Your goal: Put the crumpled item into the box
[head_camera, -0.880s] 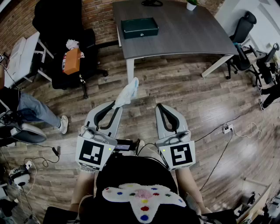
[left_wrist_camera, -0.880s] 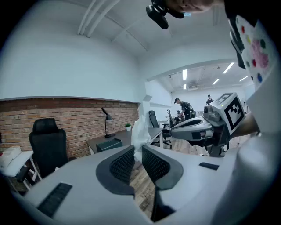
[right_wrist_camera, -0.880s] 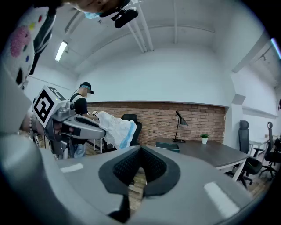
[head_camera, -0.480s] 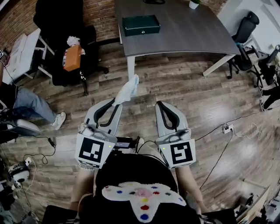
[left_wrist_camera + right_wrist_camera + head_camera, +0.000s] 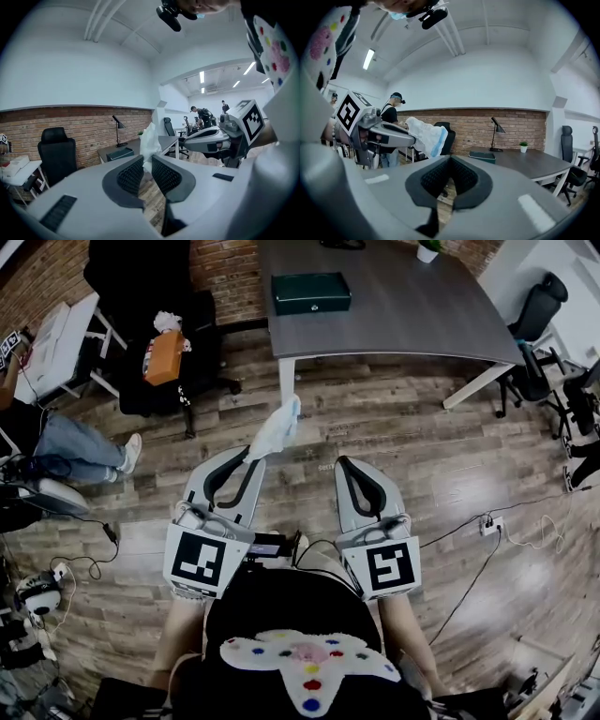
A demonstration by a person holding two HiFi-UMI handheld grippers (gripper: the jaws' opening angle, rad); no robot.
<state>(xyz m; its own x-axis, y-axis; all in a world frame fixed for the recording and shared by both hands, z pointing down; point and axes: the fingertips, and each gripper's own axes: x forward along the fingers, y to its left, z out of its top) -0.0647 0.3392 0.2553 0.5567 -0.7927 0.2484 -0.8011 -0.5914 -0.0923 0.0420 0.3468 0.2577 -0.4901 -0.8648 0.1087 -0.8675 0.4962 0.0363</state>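
Observation:
My left gripper (image 5: 251,454) is shut on a crumpled white item with a blue edge (image 5: 278,430), which sticks up out of the jaw tips over the wooden floor. The left gripper view shows the item (image 5: 151,140) pinched between the ribbed pads (image 5: 132,174). A dark green box (image 5: 311,292) lies closed on the grey table (image 5: 422,315) ahead, well beyond the item. My right gripper (image 5: 343,465) is beside the left one, shut with nothing in it (image 5: 450,164). From the right gripper view, the left gripper (image 5: 386,133), the item (image 5: 426,136) and the box (image 5: 483,157) are visible.
A black chair with an orange tissue box (image 5: 162,357) stands at the left of the table. A seated person's leg (image 5: 70,451) is at the far left. Office chairs (image 5: 536,306) stand at the right. Cables and a power strip (image 5: 487,523) lie on the floor.
The head view has drifted a little, so table, box and chair sit slightly further right. Both grippers keep their pose, and the left still holds the crumpled item.

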